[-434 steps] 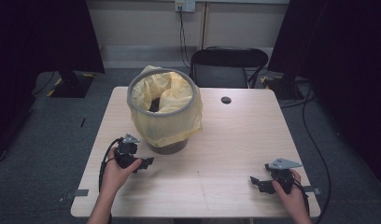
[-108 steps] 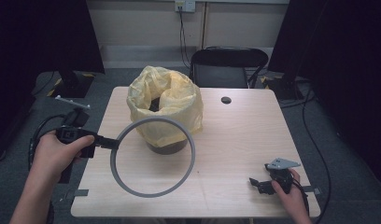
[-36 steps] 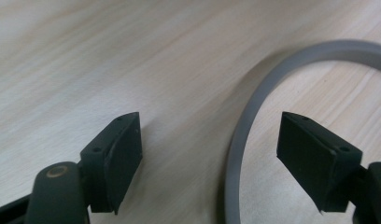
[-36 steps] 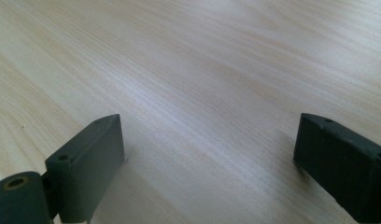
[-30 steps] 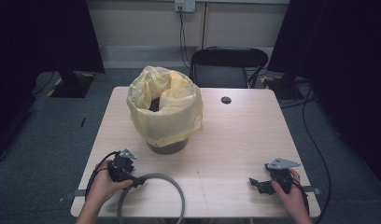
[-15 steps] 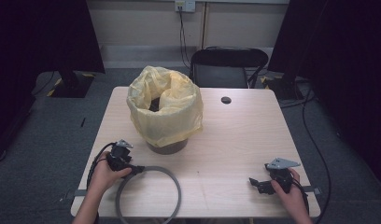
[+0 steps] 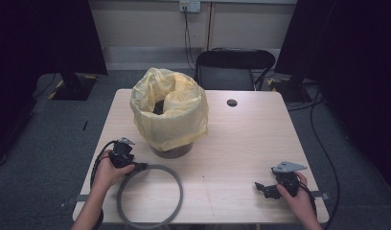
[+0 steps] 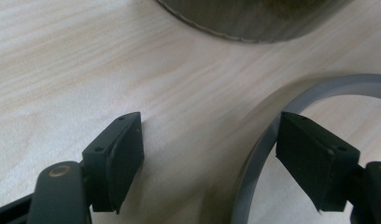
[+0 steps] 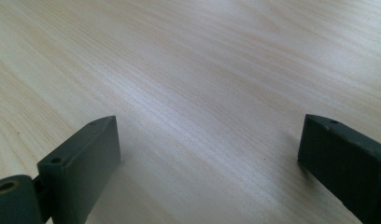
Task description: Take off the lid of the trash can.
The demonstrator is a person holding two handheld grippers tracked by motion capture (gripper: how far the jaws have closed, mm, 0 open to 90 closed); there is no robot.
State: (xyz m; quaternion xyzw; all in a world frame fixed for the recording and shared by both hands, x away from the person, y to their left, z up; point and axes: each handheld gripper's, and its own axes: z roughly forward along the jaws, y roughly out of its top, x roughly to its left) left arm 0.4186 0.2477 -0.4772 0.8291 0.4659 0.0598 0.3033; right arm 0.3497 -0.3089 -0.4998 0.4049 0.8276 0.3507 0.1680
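A grey ring (image 7: pixel 180 191) lies on the wooden table (image 7: pixel 241 143) at the front left. My left gripper (image 7: pixel 141 166) sits at the ring's far left edge, jaws wide apart. In the left gripper view the ring's band (image 8: pixel 338 86) curves past the inside of the right jaw of my left gripper (image 8: pixel 209 128), and bare table fills the rest of the gap. A bin lined with a yellow bag (image 7: pixel 169 115) stands just beyond, its dark base (image 8: pixel 254 18) close ahead. My right gripper (image 7: pixel 261 188) rests open at the front right, over bare wood (image 9: pixel 202 56).
A black chair (image 7: pixel 232 69) stands behind the table's far edge. A small dark round hole (image 7: pixel 232 102) marks the table at the back. Cables trail from both grippers over the front edge. Bare tabletop lies between the two hands.
My left hand has moved away from the front edge toward the bin, bringing the ring fully onto the table. The right hand has stayed still.
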